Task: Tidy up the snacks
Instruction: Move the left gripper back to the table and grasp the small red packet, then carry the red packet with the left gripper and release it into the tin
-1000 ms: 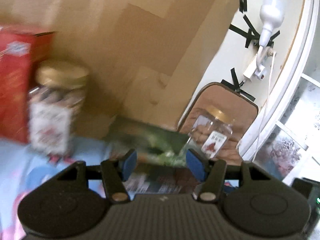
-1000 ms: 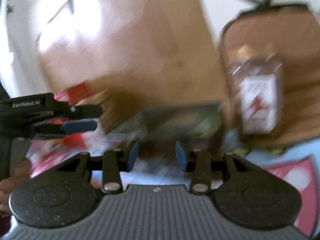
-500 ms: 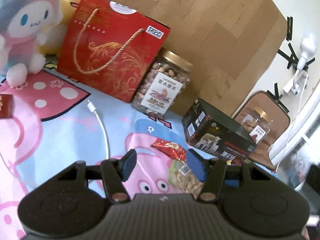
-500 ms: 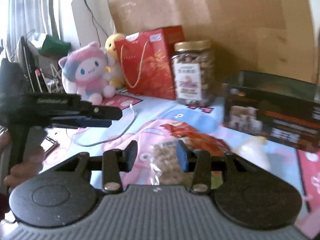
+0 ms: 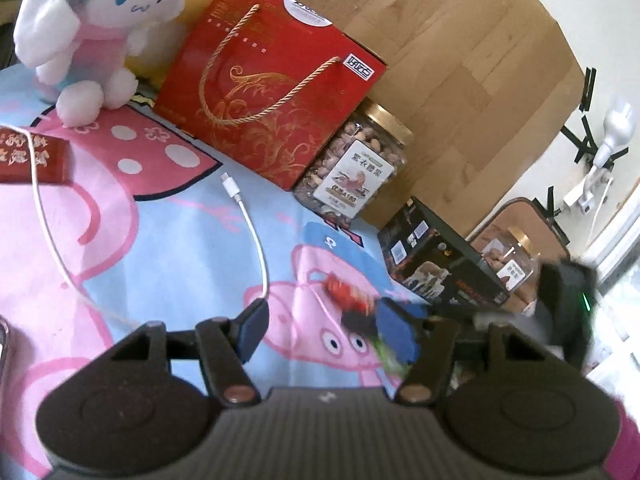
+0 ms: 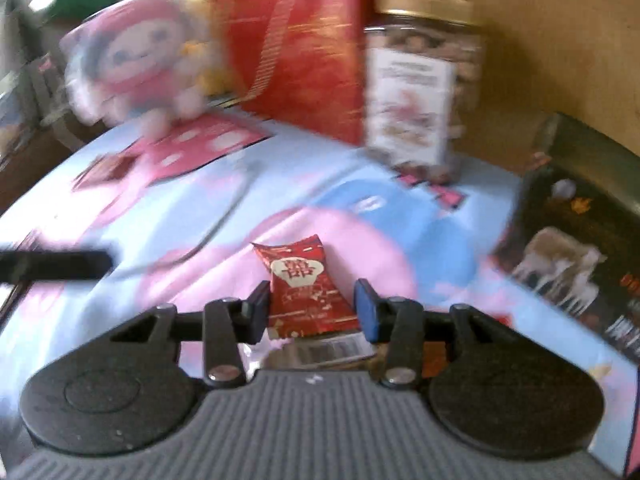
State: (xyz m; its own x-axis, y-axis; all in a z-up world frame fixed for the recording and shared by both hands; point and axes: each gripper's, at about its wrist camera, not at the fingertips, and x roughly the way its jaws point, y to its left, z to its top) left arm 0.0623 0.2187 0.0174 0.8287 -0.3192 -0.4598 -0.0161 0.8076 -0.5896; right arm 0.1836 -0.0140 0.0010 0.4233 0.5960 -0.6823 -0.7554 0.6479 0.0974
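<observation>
A small red snack packet (image 6: 306, 290) lies on the cartoon-print cloth, right between the open fingers of my right gripper (image 6: 314, 310); the fingers are not closed on it. The packet also shows in the left wrist view (image 5: 346, 294), with the right gripper (image 5: 404, 320) blurred over it. My left gripper (image 5: 326, 330) is open and empty, held above the cloth. A nut jar with a gold lid (image 5: 356, 170) stands beside a red gift bag (image 5: 264, 84). A dark box (image 5: 440, 264) lies to the right, a second jar (image 5: 514, 264) behind it.
A white charging cable (image 5: 248, 220) runs across the cloth. A plush toy (image 5: 96, 28) sits at the back left, a red envelope (image 5: 32, 160) at the left edge. A cardboard sheet (image 5: 460, 60) leans behind everything.
My right gripper has moved down and forward, and the red packet now sits between its fingers. The left gripper has moved closer to the cloth and stayed open.
</observation>
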